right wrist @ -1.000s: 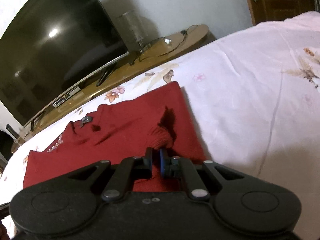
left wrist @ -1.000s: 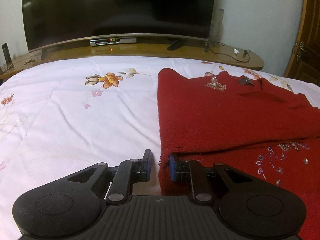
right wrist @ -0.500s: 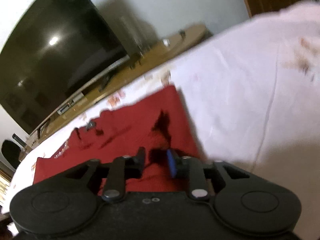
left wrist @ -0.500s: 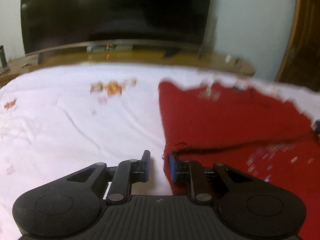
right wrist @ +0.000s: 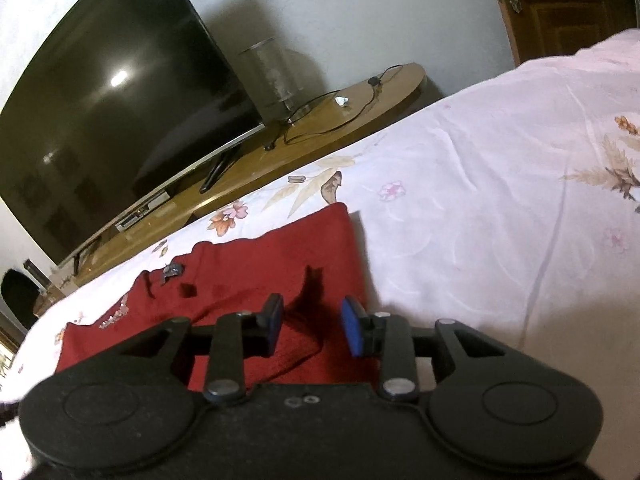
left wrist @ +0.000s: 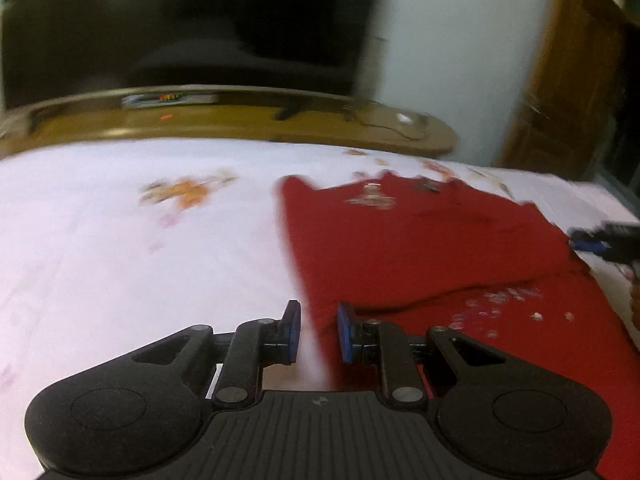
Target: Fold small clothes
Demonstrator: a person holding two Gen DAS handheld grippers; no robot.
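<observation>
A red knitted garment (left wrist: 420, 248) with sequin decoration lies folded on the white floral bedsheet (left wrist: 120, 248). My left gripper (left wrist: 318, 330) is open and empty above the garment's left edge. In the right wrist view the garment (right wrist: 256, 272) lies flat, and my right gripper (right wrist: 312, 326) is open and empty above its right part. The right gripper's tip also shows in the left wrist view (left wrist: 600, 240) at the garment's right edge.
A large dark TV (right wrist: 104, 100) stands on a wooden shelf (right wrist: 320, 128) beyond the bed, with a glass jar (right wrist: 272, 72) and cables. A wooden door (left wrist: 560, 80) is at the right. Open sheet (right wrist: 500, 200) spreads right of the garment.
My right gripper has opened and let go of the garment fold, which now lies flat. My left gripper has lifted and drawn back a little, still open.
</observation>
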